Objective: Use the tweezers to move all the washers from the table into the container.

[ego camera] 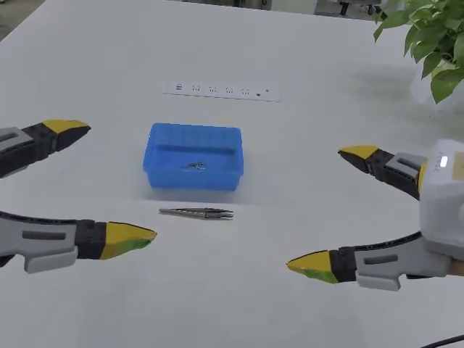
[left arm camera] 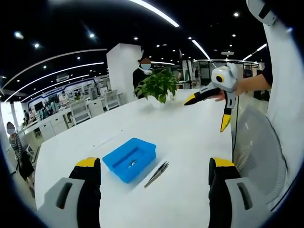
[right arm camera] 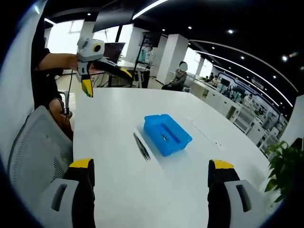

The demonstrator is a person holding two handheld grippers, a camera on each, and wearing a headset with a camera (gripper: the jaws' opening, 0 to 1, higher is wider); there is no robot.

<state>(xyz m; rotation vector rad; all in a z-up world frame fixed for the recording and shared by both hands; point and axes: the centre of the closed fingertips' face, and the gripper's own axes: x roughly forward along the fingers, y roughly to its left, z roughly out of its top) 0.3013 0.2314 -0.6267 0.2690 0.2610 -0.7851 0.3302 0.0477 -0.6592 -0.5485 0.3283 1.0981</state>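
A blue container (ego camera: pixel 193 156) sits mid-table with small metal washers (ego camera: pixel 193 167) on its floor; it also appears in the left gripper view (left arm camera: pixel 129 158) and the right gripper view (right arm camera: pixel 166 133). Steel tweezers (ego camera: pixel 196 212) lie flat on the table just in front of it (left arm camera: pixel 157 173) (right arm camera: pixel 141 146). My left gripper (ego camera: pixel 109 185) hovers open at the left, above the table and apart from the tweezers. At the right my right gripper (ego camera: pixel 341 210) is open too, with nothing between its jaws. The other gripper (left arm camera: pixel 209 107) (right arm camera: pixel 107 78) shows in each gripper view.
A white power strip (ego camera: pixel 221 91) lies behind the container. A potted green plant (ego camera: pixel 431 40) stands at the back right corner. In the gripper views a grey mesh chair (right arm camera: pixel 35 156) stands by the table edge, and people stand among desks in the office behind.
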